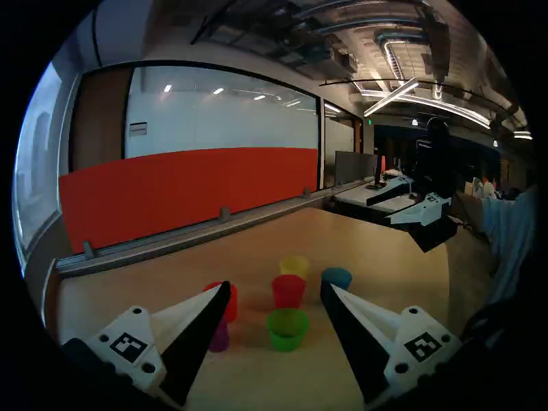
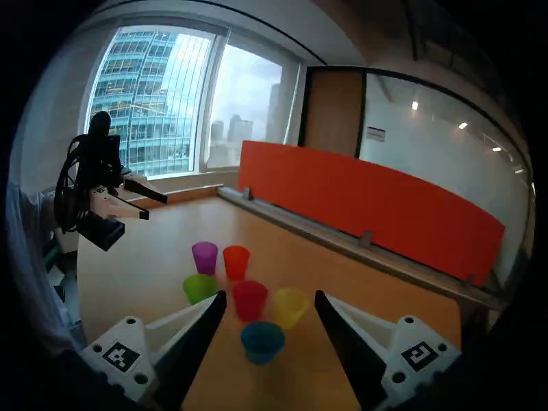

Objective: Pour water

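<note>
Six plastic cups stand close together in a cluster near the middle of the wooden table, well apart from the edge where an orange partition runs.

In the right gripper view, the blue cup is nearest. The red cup and yellow cup are just behind it, and the green cup is off to the left. The purple cup and orange cup stand side by side farthest away.

The right gripper hovers above the table facing the cluster, its fingers spread wide with nothing between them. The left gripper faces the cups from another side, also spread wide and holding nothing. In the left gripper view, a person's pale sleeve shows at the right.

Whether any cup holds water is hard to tell from these angles.
</note>
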### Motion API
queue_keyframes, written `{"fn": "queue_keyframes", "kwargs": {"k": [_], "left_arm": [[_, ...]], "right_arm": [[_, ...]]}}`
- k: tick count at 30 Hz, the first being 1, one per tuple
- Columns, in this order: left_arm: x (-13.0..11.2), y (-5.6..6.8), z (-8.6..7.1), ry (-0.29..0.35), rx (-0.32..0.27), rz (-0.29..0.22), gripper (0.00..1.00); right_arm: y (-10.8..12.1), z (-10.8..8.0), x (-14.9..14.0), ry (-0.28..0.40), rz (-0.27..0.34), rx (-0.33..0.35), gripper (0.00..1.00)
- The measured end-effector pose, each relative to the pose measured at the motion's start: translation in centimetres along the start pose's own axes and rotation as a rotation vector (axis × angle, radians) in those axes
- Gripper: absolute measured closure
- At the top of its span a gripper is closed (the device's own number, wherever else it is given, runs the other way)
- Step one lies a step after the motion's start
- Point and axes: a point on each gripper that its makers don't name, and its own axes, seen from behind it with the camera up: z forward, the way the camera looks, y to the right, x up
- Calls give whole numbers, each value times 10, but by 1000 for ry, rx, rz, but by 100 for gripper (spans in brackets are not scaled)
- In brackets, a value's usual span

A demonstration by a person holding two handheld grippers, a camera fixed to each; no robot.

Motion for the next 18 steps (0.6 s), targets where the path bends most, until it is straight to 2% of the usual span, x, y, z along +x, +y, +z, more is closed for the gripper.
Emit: {"fn": "queue_keyframes", "kwargs": {"k": [18], "left_arm": [[-73,15,31,-122,-60,15,3]], "right_arm": [[8,26,-79,-112,2,11,0]]}}
